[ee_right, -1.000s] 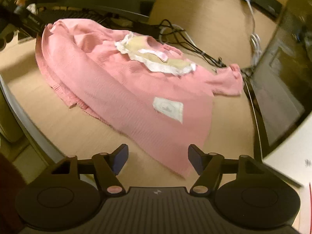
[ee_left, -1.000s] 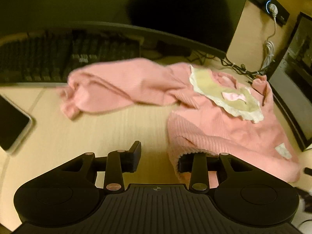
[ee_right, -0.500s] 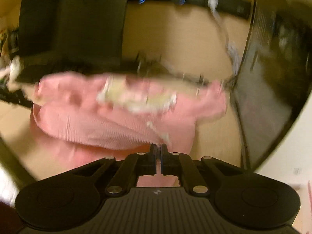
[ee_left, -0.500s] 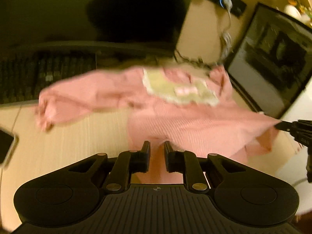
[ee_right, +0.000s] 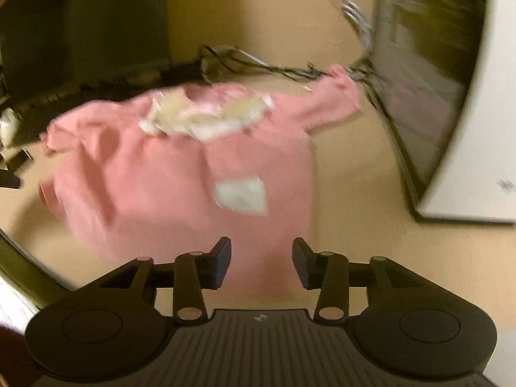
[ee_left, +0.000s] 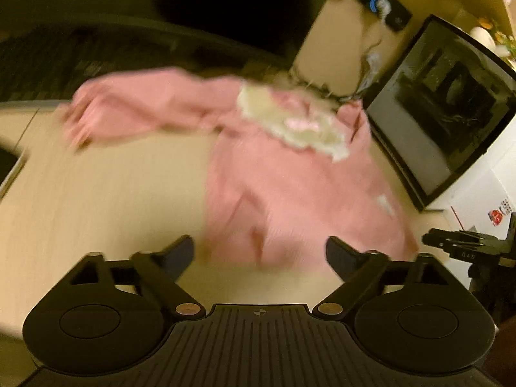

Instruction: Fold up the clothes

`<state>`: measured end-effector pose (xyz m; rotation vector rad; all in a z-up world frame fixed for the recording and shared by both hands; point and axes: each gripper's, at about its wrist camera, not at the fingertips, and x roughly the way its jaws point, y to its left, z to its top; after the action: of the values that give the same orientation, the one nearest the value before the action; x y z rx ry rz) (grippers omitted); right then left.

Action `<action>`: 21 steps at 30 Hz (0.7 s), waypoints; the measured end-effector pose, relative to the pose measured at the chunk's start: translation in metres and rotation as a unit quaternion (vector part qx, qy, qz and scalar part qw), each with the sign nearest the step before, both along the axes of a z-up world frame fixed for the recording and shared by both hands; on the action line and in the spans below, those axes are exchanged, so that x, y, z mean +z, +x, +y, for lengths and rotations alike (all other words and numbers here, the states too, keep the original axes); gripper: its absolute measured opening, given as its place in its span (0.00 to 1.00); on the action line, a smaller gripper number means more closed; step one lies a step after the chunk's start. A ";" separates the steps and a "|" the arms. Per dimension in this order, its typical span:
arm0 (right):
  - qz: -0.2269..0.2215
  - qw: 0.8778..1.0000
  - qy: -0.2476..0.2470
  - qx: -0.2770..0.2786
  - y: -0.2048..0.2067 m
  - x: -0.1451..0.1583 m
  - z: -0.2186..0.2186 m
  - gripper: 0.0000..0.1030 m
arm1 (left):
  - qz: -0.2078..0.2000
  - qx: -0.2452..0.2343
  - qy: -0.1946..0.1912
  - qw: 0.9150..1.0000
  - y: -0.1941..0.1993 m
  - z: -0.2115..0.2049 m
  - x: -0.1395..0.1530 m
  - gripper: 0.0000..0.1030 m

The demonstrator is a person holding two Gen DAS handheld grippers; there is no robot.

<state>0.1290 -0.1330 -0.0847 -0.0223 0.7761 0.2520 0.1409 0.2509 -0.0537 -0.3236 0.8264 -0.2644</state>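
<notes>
We see both fisheye views under dim, warm yellow indoor light. Motion blur smears the pink garment (ee_left: 290,193): its ribbing and cream collar (ee_left: 290,125) are soft smudges, worst along its hem. The black gripper bodies below the garment stay sharp. Behind the garment, the dark monitor (ee_left: 161,6) swallows detail in shadow. Straight edges bend strongly towards the frame borders, and the corners darken.

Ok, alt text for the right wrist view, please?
A pink top lies spread on the desk, cream collar away from the camera and white patch nearer. The right gripper, its jaws just opened, stands over the hem without pinching it. The picture is motion-blurred.
</notes>
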 end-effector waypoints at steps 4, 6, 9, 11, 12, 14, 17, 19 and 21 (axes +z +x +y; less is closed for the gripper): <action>-0.012 0.999 0.009 0.036 0.031 -0.011 0.032 0.49 | 0.014 0.009 0.059 0.998 0.038 -0.023 -0.018 0.56; -0.016 0.998 0.010 0.052 0.044 -0.013 0.045 0.49 | 0.026 0.017 0.073 0.997 0.042 -0.026 -0.026 0.48; -0.026 0.996 0.011 0.080 0.060 -0.012 0.062 0.54 | 0.033 0.025 0.083 0.996 0.032 -0.024 -0.031 0.48; -0.039 0.993 -0.003 0.110 0.074 -0.009 0.071 0.58 | 0.041 0.037 0.105 0.993 0.021 -0.020 -0.035 0.47; -0.043 0.991 -0.015 0.123 0.084 -0.009 0.076 0.58 | 0.046 0.045 0.117 0.991 0.016 -0.018 -0.036 0.46; -0.052 0.988 -0.039 0.139 0.103 -0.009 0.084 0.58 | 0.055 0.066 0.134 0.987 0.007 -0.012 -0.035 0.46; -0.068 0.984 -0.057 0.153 0.140 -0.005 0.091 0.58 | 0.055 0.104 0.113 0.987 -0.004 0.001 -0.023 0.44; -0.077 0.982 -0.056 0.166 0.168 -0.002 0.097 0.58 | 0.033 0.118 0.053 0.991 -0.008 0.008 -0.008 0.47; -0.077 0.980 -0.038 0.178 0.197 0.000 0.106 0.58 | 0.006 0.118 0.007 0.993 -0.004 0.006 0.006 0.55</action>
<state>0.3259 -0.0268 -0.0845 -0.2525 0.6234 0.5545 0.1370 0.2573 -0.0474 -0.4059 0.7928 -0.0354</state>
